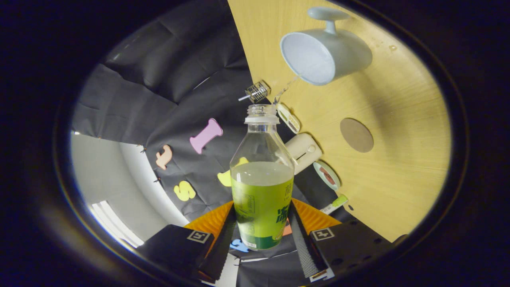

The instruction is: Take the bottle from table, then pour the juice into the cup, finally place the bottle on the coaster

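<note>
a: what is held by the gripper (pixel 262 235)?

b: the bottle (pixel 261 187) is pinched between the two fingers, one pressed on each side of its green label, at the lower centre of the frame. its neck points up toward the middle of the frame, and no cap is seen on its mouth.

a: and the juice?

b: clear liquid is seen inside up to the top of the label. a thin stream (pixel 286 89) is seen between the bottle's mouth and the rim of the cup (pixel 324 54).

a: where is the cup found?

b: at the upper right of the frame, on the table (pixel 402 159), with its opening turned toward the bottle and its handle at the top.

a: and the coaster?

b: the coaster (pixel 356 135), a round brown disc, is seen right of centre on the table, below the cup and apart from it. nothing is set on it.

a: anything else?

b: small items are lined along the table's edge just right of the bottle; they cannot be made out well.
</note>
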`<state>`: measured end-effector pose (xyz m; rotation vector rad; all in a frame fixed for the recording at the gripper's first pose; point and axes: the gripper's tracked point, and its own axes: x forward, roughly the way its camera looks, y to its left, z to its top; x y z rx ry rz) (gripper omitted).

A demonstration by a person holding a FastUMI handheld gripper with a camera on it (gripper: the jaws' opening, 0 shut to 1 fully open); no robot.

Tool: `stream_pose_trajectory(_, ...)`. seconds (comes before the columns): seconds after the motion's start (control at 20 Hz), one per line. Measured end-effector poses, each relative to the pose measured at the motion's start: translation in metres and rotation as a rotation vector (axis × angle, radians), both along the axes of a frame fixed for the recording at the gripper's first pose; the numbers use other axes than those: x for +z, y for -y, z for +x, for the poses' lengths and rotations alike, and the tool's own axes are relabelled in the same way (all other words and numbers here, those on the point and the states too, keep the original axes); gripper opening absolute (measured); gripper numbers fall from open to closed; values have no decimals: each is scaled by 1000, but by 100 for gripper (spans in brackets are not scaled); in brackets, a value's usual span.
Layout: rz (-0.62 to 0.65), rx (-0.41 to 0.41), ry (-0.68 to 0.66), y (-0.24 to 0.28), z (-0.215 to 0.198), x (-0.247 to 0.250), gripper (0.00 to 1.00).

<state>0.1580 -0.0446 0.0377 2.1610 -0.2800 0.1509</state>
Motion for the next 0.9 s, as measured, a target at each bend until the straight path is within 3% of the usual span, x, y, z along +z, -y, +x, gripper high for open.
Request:
stream_pose_trajectory(0.5, 34, -15, 35, 6, -6, 15, 77)
stream_pose_trajectory(0.9, -181, -2, -50, -4, -5, 3, 77)
